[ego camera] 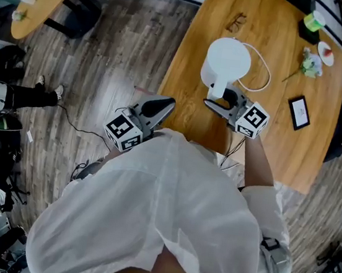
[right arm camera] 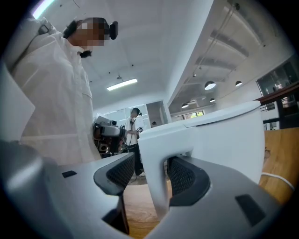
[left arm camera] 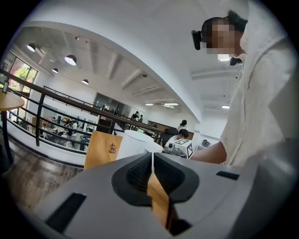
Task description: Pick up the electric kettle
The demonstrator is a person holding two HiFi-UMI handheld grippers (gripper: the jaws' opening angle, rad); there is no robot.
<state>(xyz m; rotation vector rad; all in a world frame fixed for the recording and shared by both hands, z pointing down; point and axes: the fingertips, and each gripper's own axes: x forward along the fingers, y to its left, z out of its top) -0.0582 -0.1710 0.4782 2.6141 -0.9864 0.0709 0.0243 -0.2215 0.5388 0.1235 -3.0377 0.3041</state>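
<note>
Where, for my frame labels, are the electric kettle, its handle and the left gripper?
electric kettle (ego camera: 227, 60): head view, centre of its white lid.
handle (right arm camera: 154, 177): right gripper view, the upright grip standing between the jaws.
left gripper (ego camera: 166, 104): head view, the tip where its jaws meet.

Wooden table (ego camera: 188, 79) bearing electric kettle (ego camera: 226, 62), white cord (ego camera: 266, 69), glasses (ego camera: 237, 21)

Bright, even indoor light, round ceiling lamps (left arm camera: 70, 59) and a long strip light (right arm camera: 121, 84) glowing, white plastic electric kettle (ego camera: 226, 62) nearly blown out, only faint shadows on the round wooden table (ego camera: 192, 73), heavy fisheye bending and dark corners in both gripper views, close foreground soft.
</note>
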